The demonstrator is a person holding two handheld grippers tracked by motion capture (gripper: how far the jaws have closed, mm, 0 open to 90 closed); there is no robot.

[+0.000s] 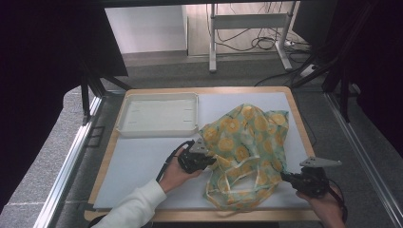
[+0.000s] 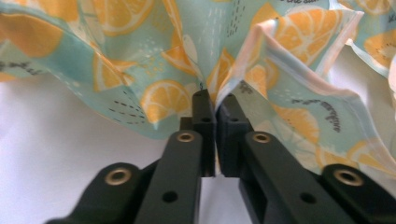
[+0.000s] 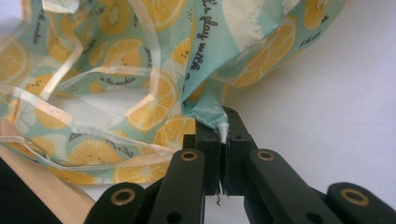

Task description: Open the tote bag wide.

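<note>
High view, table (image 1: 142, 161): a wood-rimmed board with a pale mat on top; everything else rests on it.
Fabric bag (image 1: 247, 152): a crumpled teal bag printed with orange slices, lying on the right half of the mat, its loose handles trailing toward the near edge. It sits between the two grippers, with the left one at its left edge and the right one at its lower right corner.
Tray (image 1: 159, 114): a shallow white tray at the far left of the mat, just beside the bag's upper left fold and well apart from both grippers.
Left gripper (image 1: 204, 159): held in the person's left hand near the mat's middle, pointing right into the bag's left edge. In the left gripper view the jaws (image 2: 215, 100) have come together on a fold of the printed cloth (image 2: 177, 93), which rises from between the tips and fans out above them.
Right gripper (image 1: 287, 176): held in the right hand at the near right corner, pointing left. In the right gripper view the jaws (image 3: 223, 123) are pressed tight on a bunched corner of the bag (image 3: 205, 93), with a small white tip of cloth poking through between them.
Bag handles (image 3: 60, 79): translucent ribbon-like straps looping to the left of the right gripper, over the mat and the wooden edge.
</note>
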